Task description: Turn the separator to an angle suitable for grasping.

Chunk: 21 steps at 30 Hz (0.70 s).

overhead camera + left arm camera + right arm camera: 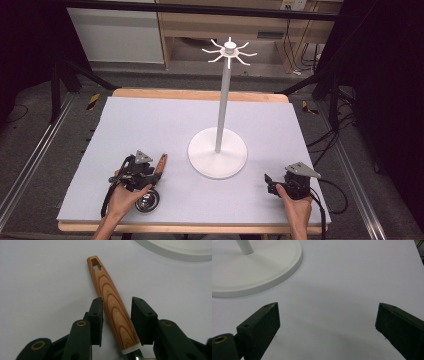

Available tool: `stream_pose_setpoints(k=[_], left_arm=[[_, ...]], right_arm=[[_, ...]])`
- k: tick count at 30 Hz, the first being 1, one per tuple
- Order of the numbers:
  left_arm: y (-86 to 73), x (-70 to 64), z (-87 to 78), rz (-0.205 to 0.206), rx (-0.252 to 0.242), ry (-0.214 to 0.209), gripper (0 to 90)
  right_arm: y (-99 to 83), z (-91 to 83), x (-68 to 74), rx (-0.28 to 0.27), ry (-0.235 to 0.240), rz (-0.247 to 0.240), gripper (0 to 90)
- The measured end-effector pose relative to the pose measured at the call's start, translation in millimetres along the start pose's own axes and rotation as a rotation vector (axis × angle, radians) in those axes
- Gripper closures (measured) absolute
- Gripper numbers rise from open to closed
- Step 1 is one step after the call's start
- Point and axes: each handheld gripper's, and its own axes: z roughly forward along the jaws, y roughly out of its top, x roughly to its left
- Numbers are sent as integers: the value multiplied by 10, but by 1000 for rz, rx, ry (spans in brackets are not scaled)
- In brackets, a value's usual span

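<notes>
A utensil with a striped wooden handle [110, 295] lies on the pale table cover, and its metal bowl [146, 200] sits by the person's left hand. The handle [161, 162] points toward the far right and has a hanging slot at its tip. My left gripper [117, 302] is open and low over the table, one jaw on each side of the handle, with a gap showing on the left side. My left gripper [152, 172] sits front left. My right gripper [269, 183] rests front right, wide open [327, 306] with bare table between its jaws.
A white stand rises from a round base [235, 160] at the table's middle, with a thin pole [222, 100] and a ring of hooks [229, 50] on top. The base rim [287, 270] lies ahead and left of my right gripper. Cables trail off the front edge.
</notes>
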Motion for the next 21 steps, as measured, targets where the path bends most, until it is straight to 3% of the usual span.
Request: stream_pose_setpoints(k=[21], left_arm=[[-6, 16, 88, -71, 55, -23, 591]], right_arm=[[-9, 16, -13, 13, 11, 0, 67]])
